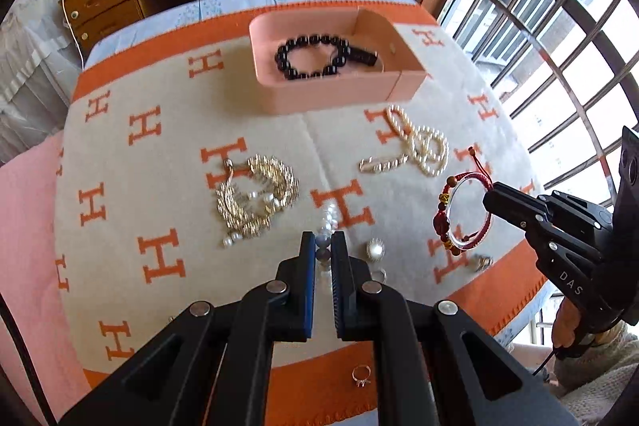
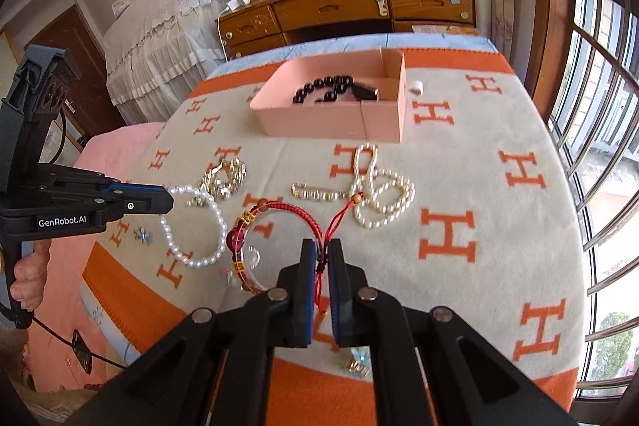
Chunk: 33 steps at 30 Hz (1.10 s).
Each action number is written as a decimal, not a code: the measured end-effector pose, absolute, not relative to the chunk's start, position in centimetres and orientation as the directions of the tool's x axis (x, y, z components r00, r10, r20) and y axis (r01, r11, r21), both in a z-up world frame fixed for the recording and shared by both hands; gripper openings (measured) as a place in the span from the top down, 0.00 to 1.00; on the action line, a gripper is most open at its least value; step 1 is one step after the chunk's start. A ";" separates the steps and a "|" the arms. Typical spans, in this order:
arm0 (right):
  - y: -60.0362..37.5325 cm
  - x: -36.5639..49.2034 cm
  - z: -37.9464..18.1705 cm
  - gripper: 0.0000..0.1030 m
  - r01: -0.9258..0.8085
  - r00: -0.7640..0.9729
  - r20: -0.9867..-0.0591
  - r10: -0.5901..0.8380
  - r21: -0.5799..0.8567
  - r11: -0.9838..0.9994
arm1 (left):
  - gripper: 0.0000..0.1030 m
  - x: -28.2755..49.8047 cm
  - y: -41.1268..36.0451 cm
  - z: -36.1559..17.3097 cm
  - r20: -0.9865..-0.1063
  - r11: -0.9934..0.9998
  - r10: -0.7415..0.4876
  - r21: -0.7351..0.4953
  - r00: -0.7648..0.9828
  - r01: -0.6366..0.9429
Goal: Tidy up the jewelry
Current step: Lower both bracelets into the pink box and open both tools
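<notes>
My left gripper (image 1: pixel 323 246) is shut on a white pearl bracelet (image 1: pixel 324 249), which hangs from it above the blanket; the bracelet shows as a full loop in the right wrist view (image 2: pixel 193 226). My right gripper (image 2: pixel 322 250) is shut on a red cord bracelet (image 2: pixel 275 222) with red and gold beads, held above the blanket; it also shows in the left wrist view (image 1: pixel 465 214). A pink open box (image 1: pixel 331 88) at the far side holds a black bead bracelet (image 1: pixel 313 56).
On the orange-and-cream H-pattern blanket (image 1: pixel 159 146) lie a gold ornament (image 1: pixel 255 198), a long pearl necklace (image 1: pixel 419 142), a gold chain (image 1: pixel 383 162), a pearl earring (image 1: pixel 375 249) and a ring (image 1: pixel 361 376). A wooden dresser (image 2: pixel 343 10) stands behind; barred windows on the right.
</notes>
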State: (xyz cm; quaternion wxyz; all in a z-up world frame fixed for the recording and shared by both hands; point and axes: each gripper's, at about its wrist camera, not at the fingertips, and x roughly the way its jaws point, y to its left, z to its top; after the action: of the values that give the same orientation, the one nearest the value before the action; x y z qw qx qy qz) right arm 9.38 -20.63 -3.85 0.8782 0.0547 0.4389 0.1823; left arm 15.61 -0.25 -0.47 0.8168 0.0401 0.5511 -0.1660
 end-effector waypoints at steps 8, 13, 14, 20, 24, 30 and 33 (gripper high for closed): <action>-21.7 15.7 1.7 0.94 -0.200 0.683 -0.646 0.341 0.284 0.938 | 0.95 21.4 -2.0 5.8 -0.816 0.948 -0.252 -0.100 0.520 0.301; -21.7 21.7 1.3 0.94 -0.124 0.687 -0.652 0.320 0.329 0.936 | 0.95 26.9 -3.7 4.2 -0.803 0.962 -0.222 -0.087 0.554 0.259; -21.8 22.9 0.9 0.94 -0.108 0.679 -0.661 0.319 0.340 0.934 | 0.95 27.9 -4.0 3.4 -0.809 0.964 -0.210 -0.078 0.549 0.254; -21.4 27.7 -2.2 0.94 -0.037 0.628 -0.715 0.308 0.368 0.929 | 0.91 31.8 -3.8 -2.3 -0.868 0.978 -0.106 -0.003 0.486 0.208; -20.7 29.1 -4.2 0.92 -0.026 0.576 -0.756 0.312 0.364 0.931 | 0.43 31.4 -2.0 -3.3 -0.877 0.985 -0.073 0.012 0.475 0.173; -20.2 29.0 -5.0 0.91 -0.034 0.549 -0.775 0.313 0.354 0.935 | 0.35 28.8 1.3 -1.6 -0.849 0.990 -0.070 0.003 0.523 0.139; -20.3 28.0 -4.4 0.91 -0.045 0.559 -0.767 0.315 0.352 0.935 | 0.35 27.4 2.9 -0.8 -0.846 0.992 -0.063 0.005 0.529 0.125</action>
State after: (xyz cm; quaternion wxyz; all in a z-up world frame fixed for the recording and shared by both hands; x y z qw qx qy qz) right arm 27.98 -20.32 -4.39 0.8704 0.1475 0.4581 0.1034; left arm 27.36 2.91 -0.85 0.8739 0.0323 0.4821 -0.0539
